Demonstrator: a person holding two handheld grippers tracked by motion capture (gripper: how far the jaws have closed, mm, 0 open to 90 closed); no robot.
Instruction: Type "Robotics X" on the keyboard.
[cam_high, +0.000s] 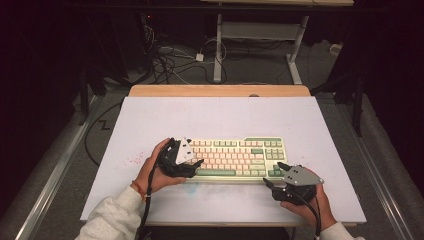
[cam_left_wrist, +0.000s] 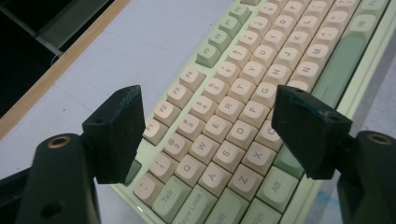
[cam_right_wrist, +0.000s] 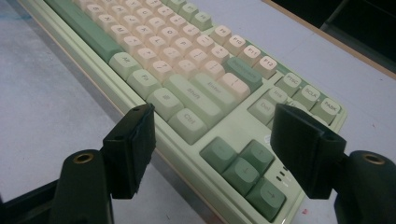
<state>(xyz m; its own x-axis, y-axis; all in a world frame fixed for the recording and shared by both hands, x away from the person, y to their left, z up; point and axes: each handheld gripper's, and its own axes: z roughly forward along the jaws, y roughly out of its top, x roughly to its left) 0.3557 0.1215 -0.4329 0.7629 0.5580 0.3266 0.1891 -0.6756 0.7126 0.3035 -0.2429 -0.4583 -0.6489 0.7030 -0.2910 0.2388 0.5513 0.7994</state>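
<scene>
A keyboard (cam_high: 235, 157) with cream and green keys lies flat on the white tabletop (cam_high: 210, 115), near the front. My left gripper (cam_high: 192, 159) hovers over its left end. In the left gripper view the jaws of that gripper (cam_left_wrist: 208, 107) stand wide apart over the letter keys (cam_left_wrist: 229, 135), with nothing between them. My right gripper (cam_high: 275, 174) sits at the keyboard's front right corner. Its jaws (cam_right_wrist: 215, 121) are open too, one on each side of the Ctrl and arrow keys (cam_right_wrist: 243, 168), holding nothing.
A wooden strip (cam_high: 220, 90) borders the table's far edge. Beyond it, cables (cam_high: 170, 60) lie on the floor beside the white legs of another desk (cam_high: 218, 50). Faint red specks (cam_high: 132, 160) mark the tabletop left of the keyboard.
</scene>
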